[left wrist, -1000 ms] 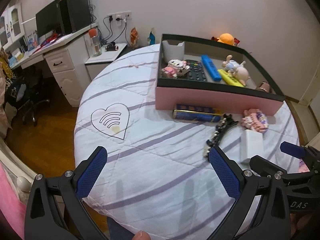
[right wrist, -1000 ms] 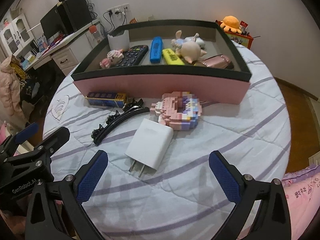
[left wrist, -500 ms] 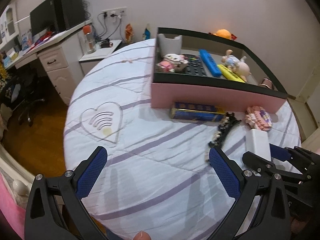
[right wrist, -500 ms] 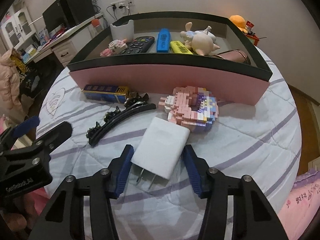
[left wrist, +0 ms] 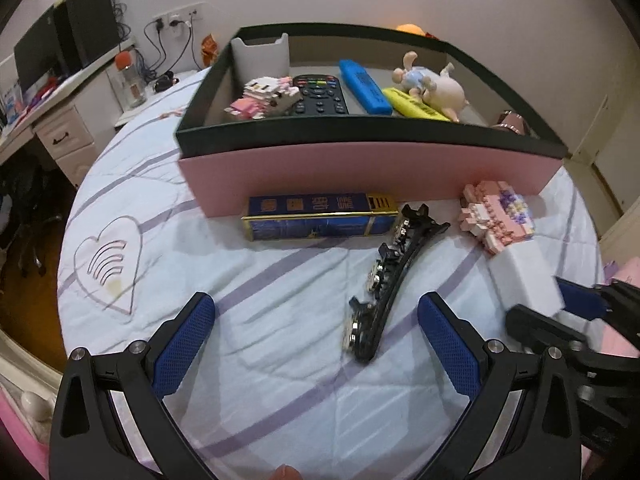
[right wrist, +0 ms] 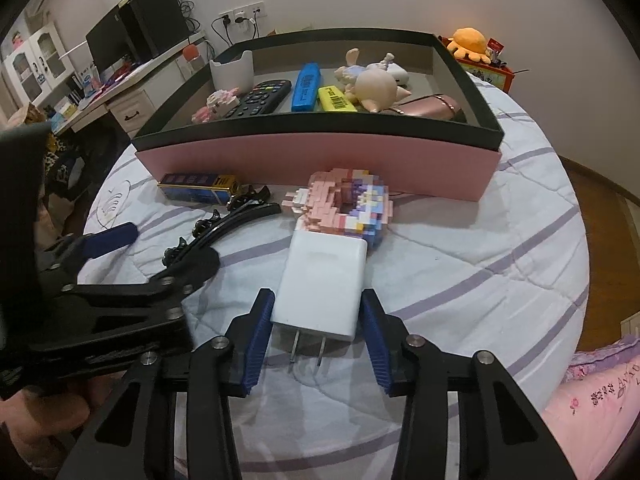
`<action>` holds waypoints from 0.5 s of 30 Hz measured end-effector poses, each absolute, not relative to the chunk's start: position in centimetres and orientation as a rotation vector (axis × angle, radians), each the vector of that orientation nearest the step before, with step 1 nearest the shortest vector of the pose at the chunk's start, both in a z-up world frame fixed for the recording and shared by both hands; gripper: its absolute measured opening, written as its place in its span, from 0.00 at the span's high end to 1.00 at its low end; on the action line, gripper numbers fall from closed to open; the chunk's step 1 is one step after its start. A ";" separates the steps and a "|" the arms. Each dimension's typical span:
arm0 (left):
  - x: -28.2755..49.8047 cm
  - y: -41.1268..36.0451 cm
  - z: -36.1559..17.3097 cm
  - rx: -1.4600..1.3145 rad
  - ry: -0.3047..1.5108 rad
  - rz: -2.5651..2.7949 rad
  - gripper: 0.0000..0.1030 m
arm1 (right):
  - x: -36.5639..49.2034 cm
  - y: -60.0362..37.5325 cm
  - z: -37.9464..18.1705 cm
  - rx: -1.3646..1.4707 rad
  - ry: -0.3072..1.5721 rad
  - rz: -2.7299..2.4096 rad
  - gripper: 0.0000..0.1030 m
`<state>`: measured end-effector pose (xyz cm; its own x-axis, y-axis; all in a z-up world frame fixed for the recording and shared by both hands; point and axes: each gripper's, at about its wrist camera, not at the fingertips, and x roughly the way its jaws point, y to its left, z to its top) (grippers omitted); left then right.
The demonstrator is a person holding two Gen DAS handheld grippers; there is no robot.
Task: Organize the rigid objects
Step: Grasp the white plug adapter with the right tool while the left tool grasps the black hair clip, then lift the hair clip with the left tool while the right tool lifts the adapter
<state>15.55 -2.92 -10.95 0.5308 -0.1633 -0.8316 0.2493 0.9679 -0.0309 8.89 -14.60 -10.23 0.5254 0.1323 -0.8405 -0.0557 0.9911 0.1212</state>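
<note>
A white plug charger (right wrist: pixel 324 280) lies on the striped bedcover, prongs toward me. My right gripper (right wrist: pixel 316 320) is closing on it, and its blue pads (right wrist: pixel 260 320) touch both sides. In the left wrist view the charger (left wrist: pixel 524 276) sits far right between those fingers. My left gripper (left wrist: pixel 316 320) stands open over the cover, holding nothing. A black hair clip (left wrist: pixel 384 288) lies just inside its right finger. Behind are a blue and gold box (left wrist: pixel 320 216) and a pink brick figure (left wrist: pixel 496 216). A pink tray with a black rim (left wrist: pixel 360 168) holds several items.
Inside the tray lie a remote (left wrist: pixel 320 96), a blue case (left wrist: pixel 364 84), a yellow bar (left wrist: pixel 412 108) and a doll (left wrist: pixel 436 84). A desk with a monitor (left wrist: pixel 48 52) stands at the left. The round bed's edge drops to wooden floor (right wrist: pixel 600 208).
My right gripper went from wide open to closed around the white charger. My left gripper moved forward and down toward the hair clip, still open.
</note>
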 end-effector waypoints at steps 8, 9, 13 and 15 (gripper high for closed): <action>16.3 -2.7 -10.5 0.086 0.942 -0.255 0.46 | 8.7 -15.5 -9.8 0.100 1.005 0.112 0.57; 16.2 -2.6 -10.5 0.087 0.939 -0.266 0.56 | 8.7 -15.5 -9.8 0.103 1.005 0.114 0.57; 16.2 -2.0 -10.3 0.086 0.938 -0.287 0.64 | 8.8 -15.3 -9.7 0.100 1.003 0.118 0.57; 16.2 -1.8 -10.2 0.085 0.942 -0.296 0.64 | 8.8 -15.2 -9.6 0.098 1.001 0.120 0.57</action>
<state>16.18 -1.84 -10.23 0.5512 -0.2129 -0.8067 0.2870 0.9563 -0.0563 8.79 -15.19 -9.62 0.5337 0.1455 -0.8331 -0.0559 0.9890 0.1369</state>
